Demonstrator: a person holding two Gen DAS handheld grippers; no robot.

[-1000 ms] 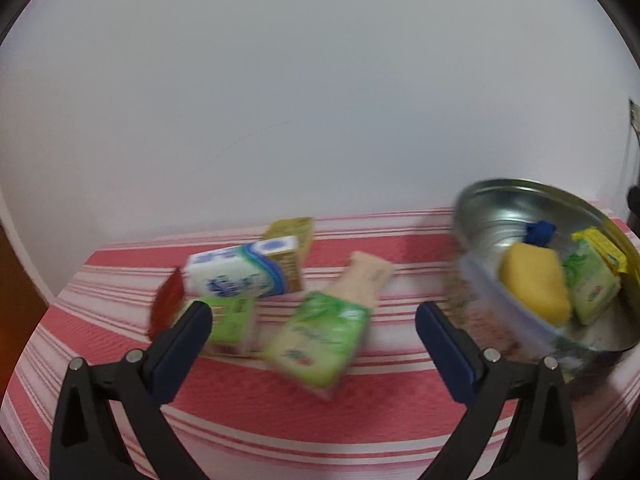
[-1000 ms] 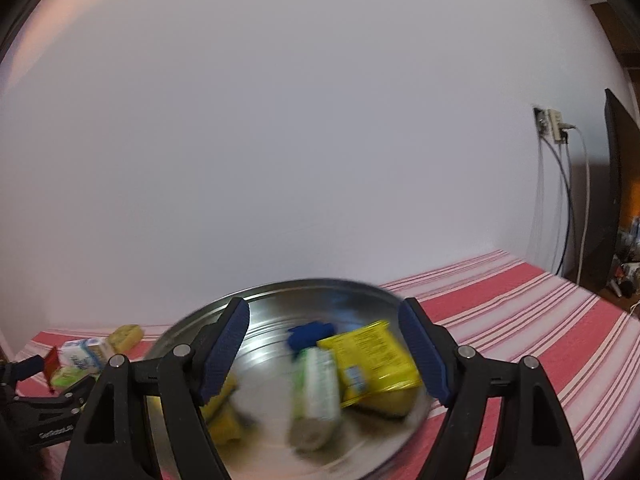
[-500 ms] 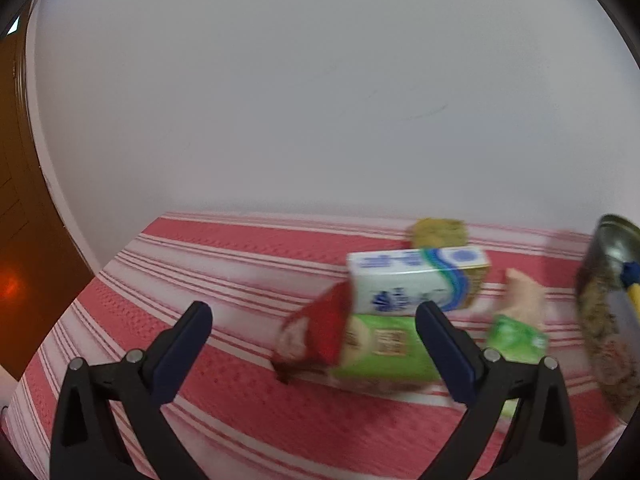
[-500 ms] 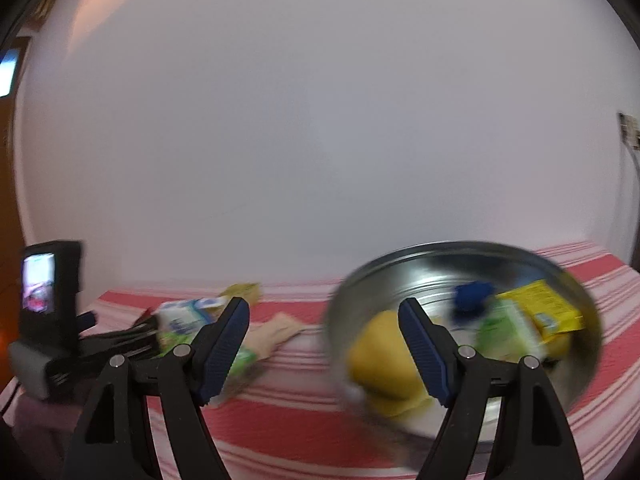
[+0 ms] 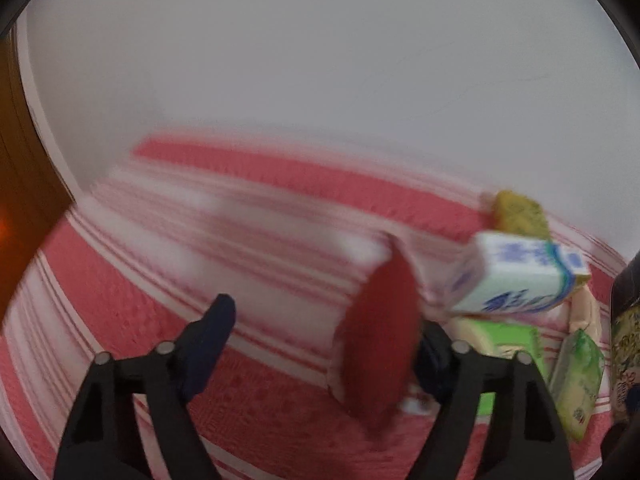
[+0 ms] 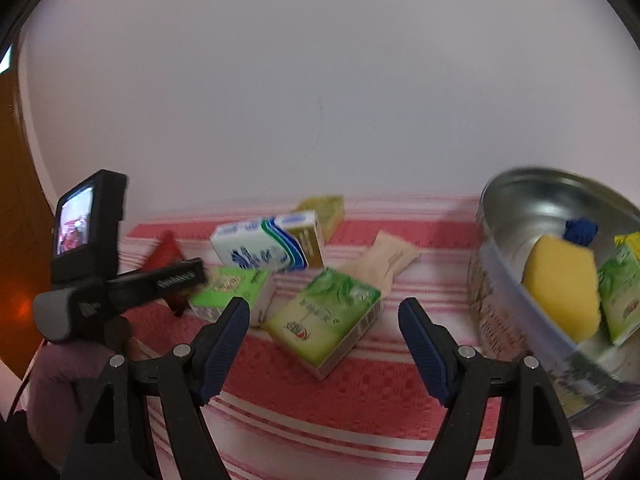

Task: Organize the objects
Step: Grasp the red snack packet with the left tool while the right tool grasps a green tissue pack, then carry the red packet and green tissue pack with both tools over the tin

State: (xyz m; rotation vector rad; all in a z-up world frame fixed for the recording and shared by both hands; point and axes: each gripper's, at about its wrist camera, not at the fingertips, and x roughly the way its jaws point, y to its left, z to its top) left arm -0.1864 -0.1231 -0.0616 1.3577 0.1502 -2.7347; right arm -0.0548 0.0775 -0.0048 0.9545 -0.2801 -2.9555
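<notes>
A red packet (image 5: 380, 340) stands on edge between the fingers of my left gripper (image 5: 324, 320), close against the right finger. The left finger is well clear of it and the jaws are closing. Just right of it, a blue-and-white tissue pack (image 5: 516, 276) lies on top of a green box (image 5: 508, 340). My right gripper (image 6: 322, 308) is open above a green tissue packet (image 6: 324, 316) and does not touch it. A beige packet (image 6: 390, 260) lies behind that one. The metal bowl (image 6: 520, 200) at the right holds a yellow sponge (image 6: 560, 284) and some packets.
Everything rests on a red-and-white striped cloth (image 6: 360, 392) against a white wall. A yellow-green sponge (image 6: 326, 208) lies at the back of the pile. A gloved hand (image 6: 60, 368) holds the left gripper at the far left. A wooden door edge (image 5: 16, 200) stands on the left.
Both views have swung left. The left gripper has come down onto the red packet with its jaws narrower. The right gripper moved from over the bowl to over the green tissue packet.
</notes>
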